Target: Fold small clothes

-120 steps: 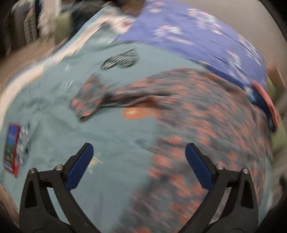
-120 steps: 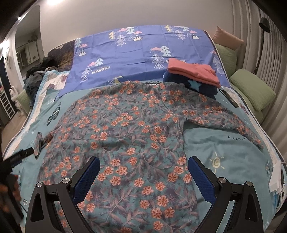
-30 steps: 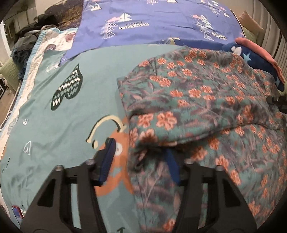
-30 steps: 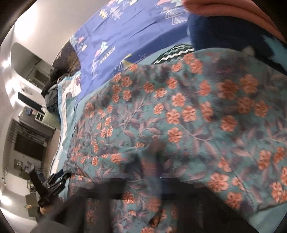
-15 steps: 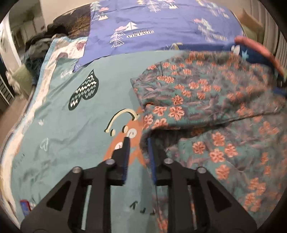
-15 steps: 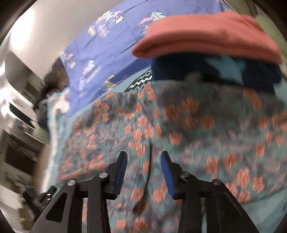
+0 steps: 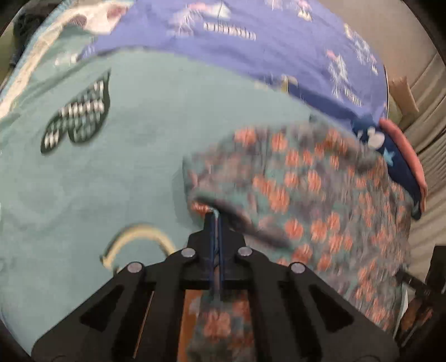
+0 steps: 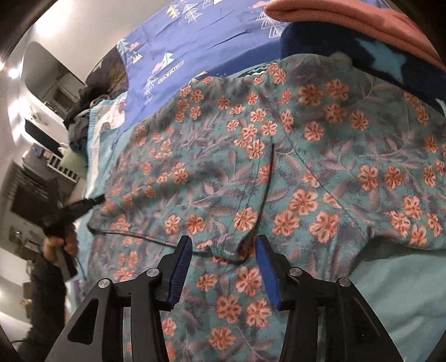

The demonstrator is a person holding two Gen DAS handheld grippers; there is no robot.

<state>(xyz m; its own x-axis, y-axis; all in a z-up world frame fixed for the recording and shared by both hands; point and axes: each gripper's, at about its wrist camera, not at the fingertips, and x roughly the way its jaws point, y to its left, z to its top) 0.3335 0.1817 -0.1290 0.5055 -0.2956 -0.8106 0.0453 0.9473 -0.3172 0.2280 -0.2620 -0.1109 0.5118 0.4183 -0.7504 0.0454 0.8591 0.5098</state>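
Left gripper (image 7: 216, 220): blue ribbed fingers pressed together, clamped on a thin edge of the floral garment (image 7: 312, 195); the cloth runs between the pads and hangs slack below them. Its jaws have just been closing. This view is motion-blurred.

Right gripper (image 8: 223, 267): fingers (image 8: 181, 267) partly apart, having just narrowed a little, pads not pressing. A bunched hem fold of the floral garment (image 8: 278, 167) sits between and just ahead of the tips.

Garment: soft, fleece-like knit, teal ground with grey leaf sprays and coral five-petal flowers. It lies on the bed, partly doubled over itself, the folded upper layer ending in a drooping stitched edge right at the right fingers. A seam runs away from those fingers toward the far side. Long axis hard to tell in this bunched state.

Left of the left fingers: teal bedsheet (image 7: 111, 181), smooth, printed with a cream arc and a dark zigzag shape.

Far left in the right view: a person's hand (image 8: 58, 245) grips the other gripper's handle.

Beyond the garment: a folded stack, navy star fleece (image 8: 362, 55) under coral ribbed cloth (image 8: 348, 16), touching the garment's far edge. Farther still, a blue sheet (image 7: 264, 41) with tree prints.
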